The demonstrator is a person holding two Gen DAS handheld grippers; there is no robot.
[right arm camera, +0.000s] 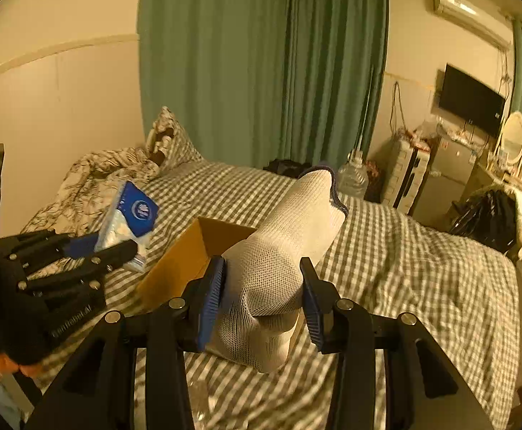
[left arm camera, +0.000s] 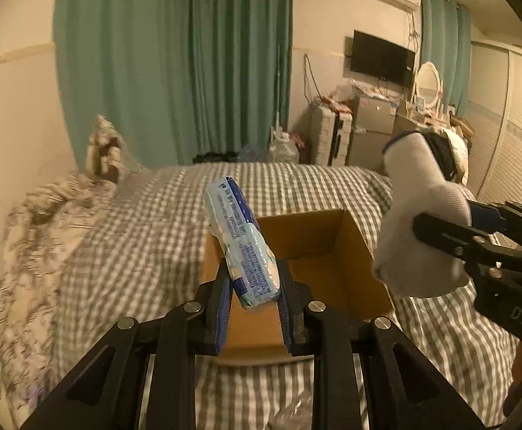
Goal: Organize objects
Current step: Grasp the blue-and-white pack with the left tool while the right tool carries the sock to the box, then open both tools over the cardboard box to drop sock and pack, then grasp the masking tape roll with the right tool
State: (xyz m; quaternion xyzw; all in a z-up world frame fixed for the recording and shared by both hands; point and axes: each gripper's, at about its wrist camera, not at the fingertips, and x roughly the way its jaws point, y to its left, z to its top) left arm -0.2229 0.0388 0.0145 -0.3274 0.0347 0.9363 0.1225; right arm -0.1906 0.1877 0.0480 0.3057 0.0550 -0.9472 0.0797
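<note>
My left gripper (left arm camera: 254, 286) is shut on a light blue tissue pack (left arm camera: 241, 240) and holds it upright above the near left corner of an open cardboard box (left arm camera: 318, 251) on the bed. My right gripper (right arm camera: 262, 286) is shut on a white sock (right arm camera: 286, 251) with a dark cuff, held above the box (right arm camera: 189, 251). The right gripper with the sock (left arm camera: 415, 222) shows at the right of the left wrist view. The left gripper with the pack (right arm camera: 132, 215) shows at the left of the right wrist view. The box's inside looks empty where visible.
The box sits on a grey checked bedspread (left arm camera: 146, 236). A crumpled patterned duvet (left arm camera: 28, 251) and pillow (left arm camera: 103, 150) lie at the bed's left. Green curtains (left arm camera: 175, 61) hang behind. A suitcase (left arm camera: 331, 136), fridge and dresser stand at the far right.
</note>
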